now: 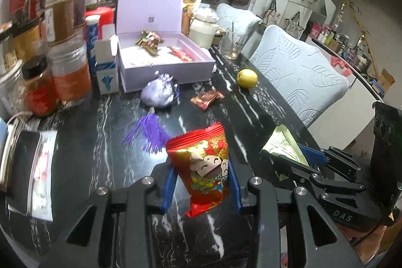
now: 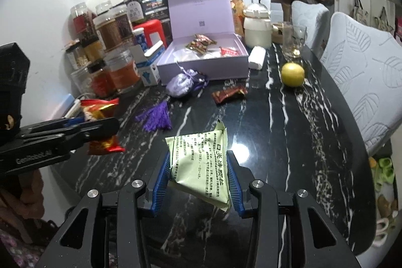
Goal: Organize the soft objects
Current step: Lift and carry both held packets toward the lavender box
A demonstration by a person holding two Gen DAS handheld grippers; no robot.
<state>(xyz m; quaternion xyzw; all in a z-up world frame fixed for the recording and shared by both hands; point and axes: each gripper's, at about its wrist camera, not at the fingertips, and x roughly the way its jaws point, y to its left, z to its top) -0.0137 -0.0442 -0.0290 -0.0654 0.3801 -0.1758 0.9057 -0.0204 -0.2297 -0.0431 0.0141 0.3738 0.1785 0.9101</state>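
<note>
The left gripper [image 1: 201, 182] pinches a red snack pack [image 1: 203, 167] between its blue pads, held above the table [image 1: 88, 142] well short of the box [image 1: 165, 62]; the right gripper [image 2: 198, 182] pinches a pale green sachet [image 2: 201, 162] the same way. I judge both are bound for the open box, so carry them level, release over its tray one at a time, and clear the purple pouch [image 2: 181, 84] lying just before the box. The sachet carries Chinese print, too small to read surely; the grippers read "DAS" and "GenRobot.AI".

Red packet [image 1: 203, 167], green sachet [image 2: 201, 162], both gripped.
</note>
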